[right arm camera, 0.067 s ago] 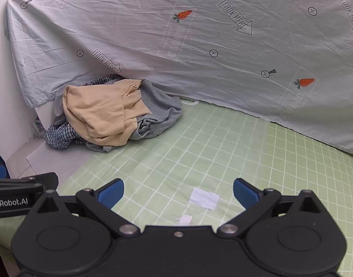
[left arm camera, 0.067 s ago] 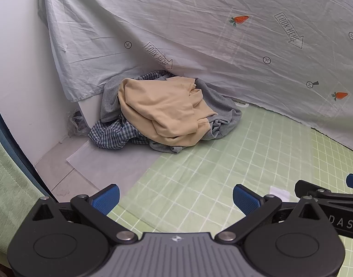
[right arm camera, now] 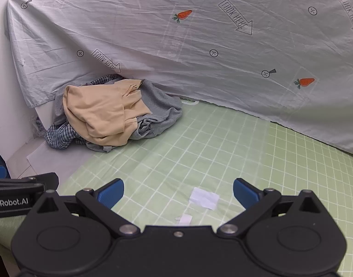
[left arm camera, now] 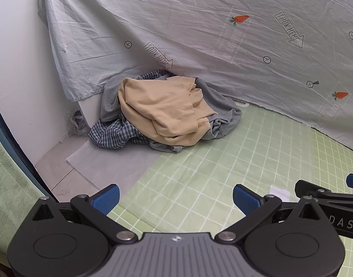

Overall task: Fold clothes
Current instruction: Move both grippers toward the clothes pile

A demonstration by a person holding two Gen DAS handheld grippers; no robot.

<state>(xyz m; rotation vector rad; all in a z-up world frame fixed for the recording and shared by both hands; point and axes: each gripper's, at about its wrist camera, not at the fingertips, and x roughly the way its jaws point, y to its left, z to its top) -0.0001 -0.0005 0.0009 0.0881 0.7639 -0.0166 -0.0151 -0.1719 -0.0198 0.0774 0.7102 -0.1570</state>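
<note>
A heap of clothes lies at the back left of the green checked mat: a tan garment on top, a grey one under it and a blue checked shirt at the left. The heap also shows in the right wrist view, with the tan garment on top. My left gripper is open and empty, well short of the heap. My right gripper is open and empty over the mat, to the right of the left one.
A pale grey printed sheet hangs behind the mat as a backdrop. A white wall stands at the left. Two small white paper scraps lie on the mat near my right gripper. A grey sheet lies under the heap's front.
</note>
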